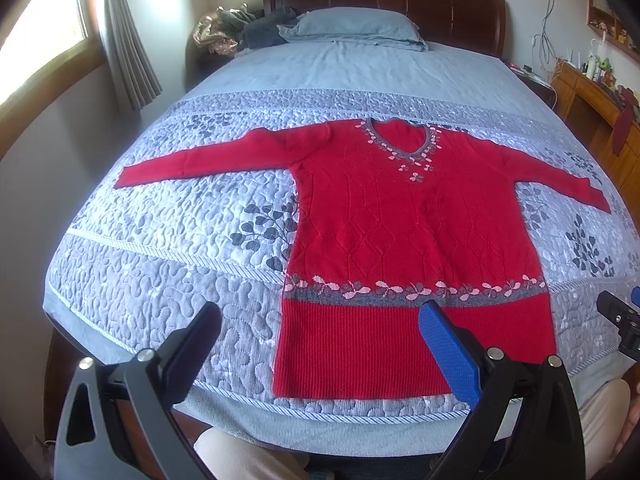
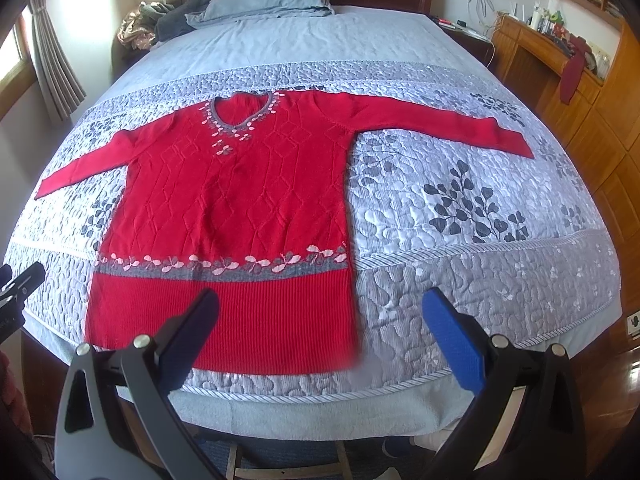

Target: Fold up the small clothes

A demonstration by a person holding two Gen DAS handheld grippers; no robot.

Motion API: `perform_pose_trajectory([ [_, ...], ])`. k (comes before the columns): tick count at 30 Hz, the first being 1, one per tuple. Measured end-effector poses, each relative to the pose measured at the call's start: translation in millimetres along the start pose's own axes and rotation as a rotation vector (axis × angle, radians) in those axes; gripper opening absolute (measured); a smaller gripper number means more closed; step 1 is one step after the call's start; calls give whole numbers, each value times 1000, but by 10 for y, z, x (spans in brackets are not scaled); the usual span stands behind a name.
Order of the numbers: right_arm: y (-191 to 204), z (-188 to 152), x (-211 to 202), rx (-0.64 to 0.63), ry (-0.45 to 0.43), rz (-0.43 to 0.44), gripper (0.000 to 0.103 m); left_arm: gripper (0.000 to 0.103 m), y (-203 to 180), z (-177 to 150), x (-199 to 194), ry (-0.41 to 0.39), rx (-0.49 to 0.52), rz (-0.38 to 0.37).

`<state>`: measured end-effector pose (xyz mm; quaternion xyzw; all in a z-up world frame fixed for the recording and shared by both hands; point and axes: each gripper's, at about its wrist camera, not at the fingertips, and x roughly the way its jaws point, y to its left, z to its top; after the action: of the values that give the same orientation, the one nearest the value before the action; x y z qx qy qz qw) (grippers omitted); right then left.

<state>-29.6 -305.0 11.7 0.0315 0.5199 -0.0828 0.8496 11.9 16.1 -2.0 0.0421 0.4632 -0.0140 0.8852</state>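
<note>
Sweater [image 1: 408, 232] lies flat on the bed [image 1: 168, 240], hem toward both gaping claws, left claw [image 1: 320, 330] and right claw [image 2: 320, 316] equally near it.

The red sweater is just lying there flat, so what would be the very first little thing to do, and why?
Probably reach the left tool out to the cuff of the left sleeve to fold it inward. The red sweater lies flat and spread on the quilt, both sleeves out, and both tools, the right tool included, are open and empty.
</note>
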Motion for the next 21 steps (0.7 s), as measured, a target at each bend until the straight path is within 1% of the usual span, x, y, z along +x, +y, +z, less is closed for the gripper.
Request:
perform_pose_trajectory([
  [21,9,19,21,-3,-1,1,101,99,-5,28,25,1,-1,-2],
])
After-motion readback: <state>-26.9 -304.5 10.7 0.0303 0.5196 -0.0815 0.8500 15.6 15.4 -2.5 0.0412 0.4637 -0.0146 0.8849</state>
